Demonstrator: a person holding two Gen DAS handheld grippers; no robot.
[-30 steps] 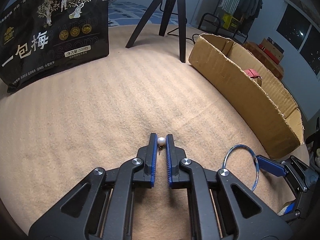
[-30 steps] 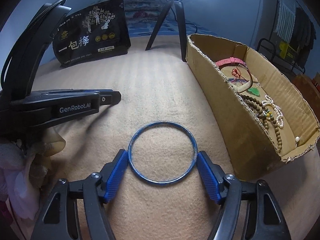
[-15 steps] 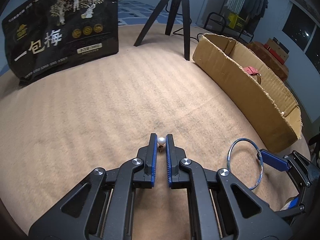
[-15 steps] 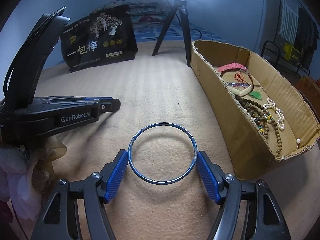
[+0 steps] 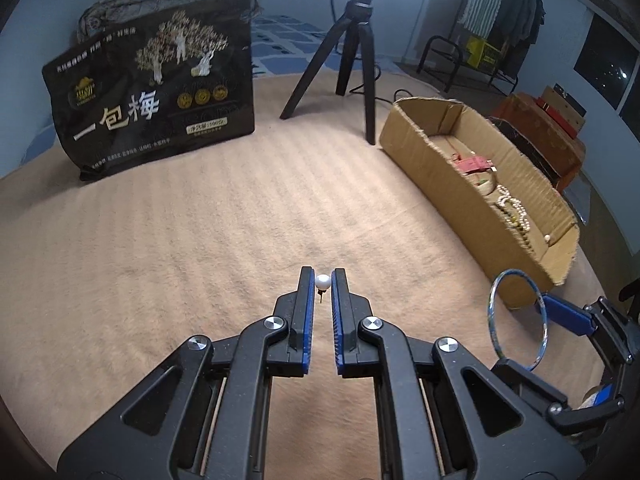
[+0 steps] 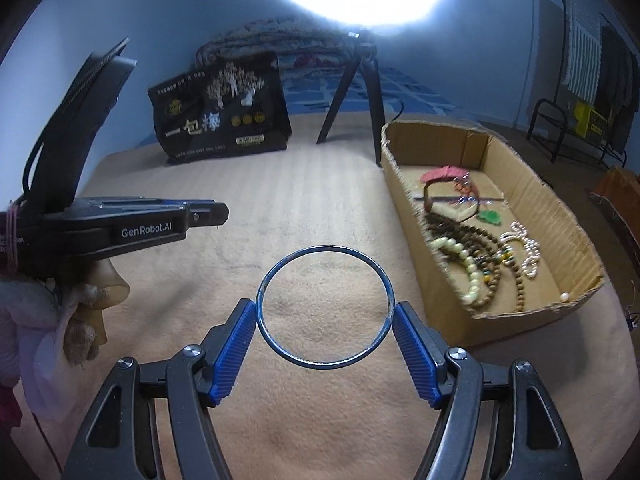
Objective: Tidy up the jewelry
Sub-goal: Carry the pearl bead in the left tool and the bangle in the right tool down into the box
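- Holding two pieces at once, both clear of the beige fuzzy blanket surface [image 5: 168, 240]; neither is in the box yet.
- Left tongs [image 5: 323, 280]: nearly shut, pinching a small white pearl stud earring [image 5: 322, 281] right at the tips, its post hanging below. They sit over the middle of the blanket, well apart from the box.
- Right tongs [image 6: 322, 314]: spread wide, gripping a thin blue metal bangle [image 6: 322, 307] across its width, one pad on each side. The ring faces the camera, just beside the near end of the box.
- Long open cardboard box [image 6: 568, 216], far right: already contains a pink band, a tan ring-shaped piece with red thread, a green pendant, brown wooden bead strands, a cream bead strand, a white pearl strand and one loose pearl piece in the near corner.
- Blanket in both views shows no other loose jewelry; what lies under or behind the tongs is hidden.
- Judgement: task looks close to done. Left to do: drop the bangle and the earring into the box.
- Bangle is the nearer drop; the earring has further to travel.
- Risk: the earring is tiny and held only at the tips, so it could slip on the way.
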